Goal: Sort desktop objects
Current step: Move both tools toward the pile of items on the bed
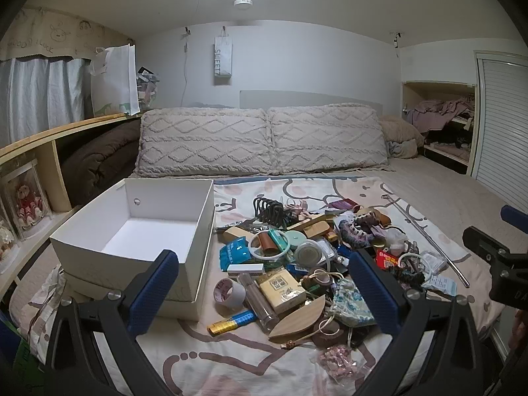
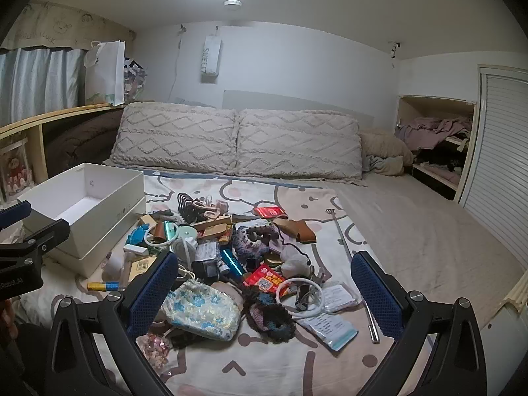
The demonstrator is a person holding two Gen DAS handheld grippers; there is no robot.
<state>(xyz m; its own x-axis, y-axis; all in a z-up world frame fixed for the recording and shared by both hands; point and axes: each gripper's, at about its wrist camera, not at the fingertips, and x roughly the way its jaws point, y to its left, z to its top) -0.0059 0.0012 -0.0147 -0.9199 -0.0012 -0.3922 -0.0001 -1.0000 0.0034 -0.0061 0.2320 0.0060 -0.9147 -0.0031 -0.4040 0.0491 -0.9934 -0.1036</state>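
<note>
A heap of small objects (image 1: pixel 310 257) lies on a patterned bedspread: a roll of tape (image 1: pixel 229 292), a yellow box (image 1: pixel 281 288), a black hair claw (image 1: pixel 269 213), a floral pouch (image 2: pixel 201 310), a white ring (image 2: pixel 298 295) and a metal rod (image 2: pixel 358 277). To the left of the heap stands an empty white box (image 1: pixel 142 231). My left gripper (image 1: pixel 264 280) hovers open over the near side of the heap, nothing between its blue pads. My right gripper (image 2: pixel 264 283) is open above the heap too. Each gripper shows at the edge of the other's view.
Two tufted pillows (image 1: pixel 264 138) lean at the bed's head. A wooden shelf (image 1: pixel 49 145) with a white bag (image 1: pixel 115 79) runs along the left. A wall niche with clothes (image 2: pixel 435 138) and a slatted door (image 2: pixel 501 151) are on the right.
</note>
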